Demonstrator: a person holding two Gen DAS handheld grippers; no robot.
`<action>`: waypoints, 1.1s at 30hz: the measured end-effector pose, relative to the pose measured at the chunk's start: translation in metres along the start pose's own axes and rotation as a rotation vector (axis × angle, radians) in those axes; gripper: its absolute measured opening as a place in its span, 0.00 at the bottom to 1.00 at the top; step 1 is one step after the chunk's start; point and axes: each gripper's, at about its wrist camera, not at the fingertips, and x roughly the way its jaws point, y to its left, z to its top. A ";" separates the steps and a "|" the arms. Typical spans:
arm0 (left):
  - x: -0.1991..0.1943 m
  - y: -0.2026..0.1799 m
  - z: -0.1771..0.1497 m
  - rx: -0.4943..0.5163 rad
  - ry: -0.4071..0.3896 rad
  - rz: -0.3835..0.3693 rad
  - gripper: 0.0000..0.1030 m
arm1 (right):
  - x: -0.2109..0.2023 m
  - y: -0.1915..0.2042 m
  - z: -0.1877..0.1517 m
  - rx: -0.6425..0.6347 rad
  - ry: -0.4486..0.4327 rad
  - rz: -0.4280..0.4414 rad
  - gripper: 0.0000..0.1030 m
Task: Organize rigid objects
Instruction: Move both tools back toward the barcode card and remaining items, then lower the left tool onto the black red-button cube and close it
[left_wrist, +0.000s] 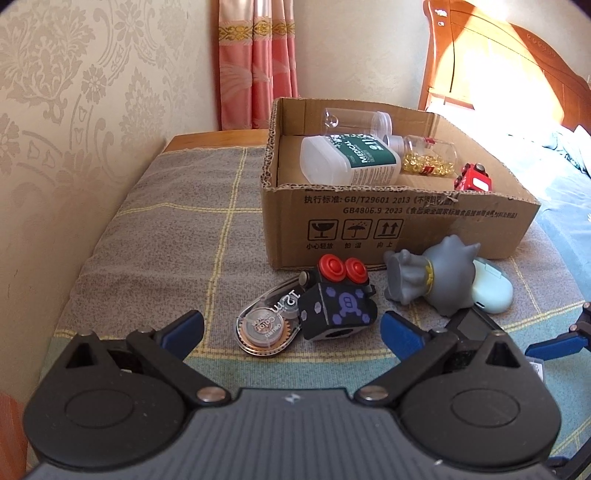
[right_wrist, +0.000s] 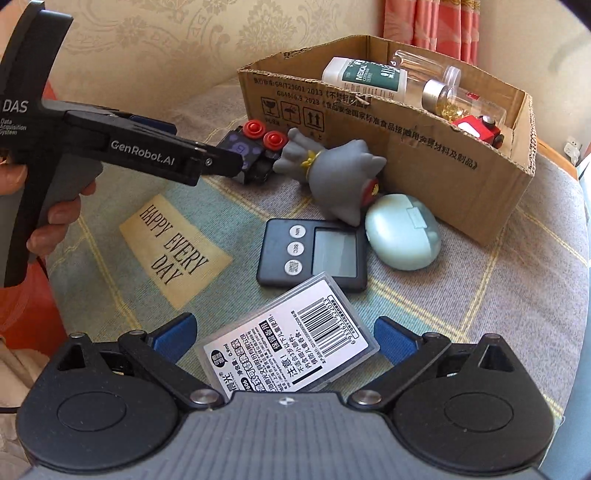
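Observation:
A cardboard box (left_wrist: 388, 225) (right_wrist: 436, 158) holds a white medical bottle (left_wrist: 351, 160), a clear jar (left_wrist: 358, 120), a capsule jar (left_wrist: 424, 157) and a red toy car (left_wrist: 474, 179). In front of it lie a correction tape (left_wrist: 264, 326), a black cube toy with red buttons (left_wrist: 338, 304) (right_wrist: 255, 147), a grey figurine (left_wrist: 432, 278) (right_wrist: 332, 173), a pale green case (right_wrist: 402, 230), a dark timer (right_wrist: 314, 254) and a clear labelled case (right_wrist: 291, 354). My left gripper (left_wrist: 291, 328) is open just before the tape and cube. My right gripper (right_wrist: 284, 339) is open around the labelled case.
The objects lie on a grey checked cloth (left_wrist: 166, 236) with a "HAPPY EVERY DAY" patch (right_wrist: 173, 247). A wallpapered wall stands at the left, pink curtains (left_wrist: 258, 62) behind, and a wooden headboard (left_wrist: 517, 66) at the back right.

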 end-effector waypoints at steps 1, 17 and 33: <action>0.000 0.000 -0.001 0.001 0.000 -0.004 0.99 | -0.002 0.004 -0.003 -0.001 0.006 0.000 1.00; 0.015 -0.018 -0.004 0.045 0.012 0.020 0.99 | -0.004 0.028 -0.024 -0.085 0.006 -0.098 1.00; 0.024 -0.028 -0.002 0.083 0.018 0.052 0.99 | -0.013 0.016 -0.021 0.031 -0.034 0.010 1.00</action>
